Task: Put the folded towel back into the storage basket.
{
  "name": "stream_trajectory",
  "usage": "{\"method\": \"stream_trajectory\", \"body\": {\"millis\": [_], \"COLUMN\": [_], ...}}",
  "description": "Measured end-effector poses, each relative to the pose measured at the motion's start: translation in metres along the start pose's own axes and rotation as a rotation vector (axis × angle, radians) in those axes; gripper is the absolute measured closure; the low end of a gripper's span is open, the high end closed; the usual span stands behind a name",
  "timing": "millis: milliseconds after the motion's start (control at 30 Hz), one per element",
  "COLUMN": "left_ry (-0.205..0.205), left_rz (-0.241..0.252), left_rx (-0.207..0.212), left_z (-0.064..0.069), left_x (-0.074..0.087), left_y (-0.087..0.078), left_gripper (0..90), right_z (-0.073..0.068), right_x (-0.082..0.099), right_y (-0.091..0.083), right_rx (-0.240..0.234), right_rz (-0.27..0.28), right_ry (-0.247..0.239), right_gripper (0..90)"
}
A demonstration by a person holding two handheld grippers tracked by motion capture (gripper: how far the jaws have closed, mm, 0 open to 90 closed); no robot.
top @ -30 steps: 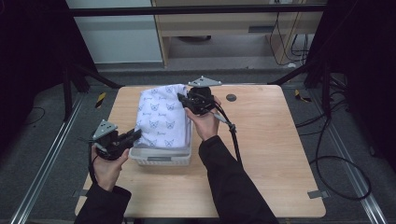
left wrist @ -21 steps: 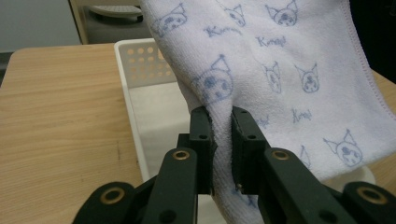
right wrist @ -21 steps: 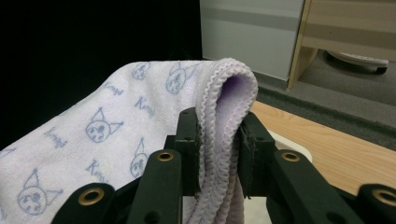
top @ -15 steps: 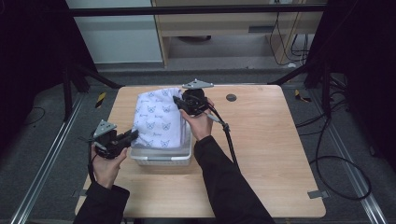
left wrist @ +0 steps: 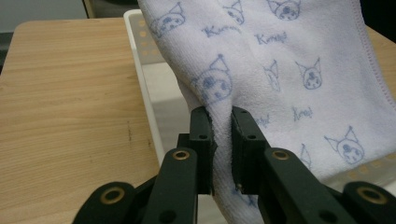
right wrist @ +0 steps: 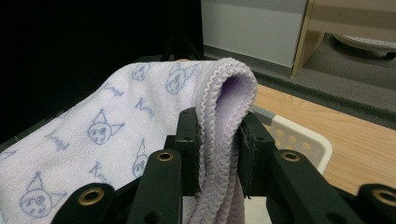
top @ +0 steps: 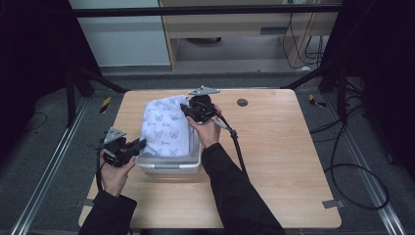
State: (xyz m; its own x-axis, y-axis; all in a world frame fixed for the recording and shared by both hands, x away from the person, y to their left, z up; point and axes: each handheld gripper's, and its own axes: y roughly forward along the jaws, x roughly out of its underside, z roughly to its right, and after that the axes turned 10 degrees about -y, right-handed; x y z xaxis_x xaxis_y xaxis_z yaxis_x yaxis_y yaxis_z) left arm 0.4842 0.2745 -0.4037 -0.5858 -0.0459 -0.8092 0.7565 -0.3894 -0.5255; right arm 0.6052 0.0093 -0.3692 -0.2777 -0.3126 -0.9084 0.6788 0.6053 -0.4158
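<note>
Here both the left gripper and right gripper clench the towel (cat-printed) over the white basket.

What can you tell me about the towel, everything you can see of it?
The towel is pale lilac terry cloth printed with blue cartoon cat-like faces and script words, its edge stitched. It lies spread over a white perforated bin on the wooden table. The left gripper pinches a fold near its front; the right gripper clamps a doubled hem at the far corner.
</note>
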Motion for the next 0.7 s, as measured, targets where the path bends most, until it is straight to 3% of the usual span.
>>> {"method": "stream_trajectory", "body": {"millis": [700], "left_ry": [0.028], "left_rz": [-0.062], "left_rx": [-0.027], "left_z": [0.002], "left_x": [0.01], "left_y": [0.017], "left_gripper": [79.8], "right_z": [0.006], "right_x": [0.026], "right_y": [0.016], "right_rx": [-0.001], "right_rz": [-0.063], "right_ry": [0.032], "right_gripper": [72.6]}}
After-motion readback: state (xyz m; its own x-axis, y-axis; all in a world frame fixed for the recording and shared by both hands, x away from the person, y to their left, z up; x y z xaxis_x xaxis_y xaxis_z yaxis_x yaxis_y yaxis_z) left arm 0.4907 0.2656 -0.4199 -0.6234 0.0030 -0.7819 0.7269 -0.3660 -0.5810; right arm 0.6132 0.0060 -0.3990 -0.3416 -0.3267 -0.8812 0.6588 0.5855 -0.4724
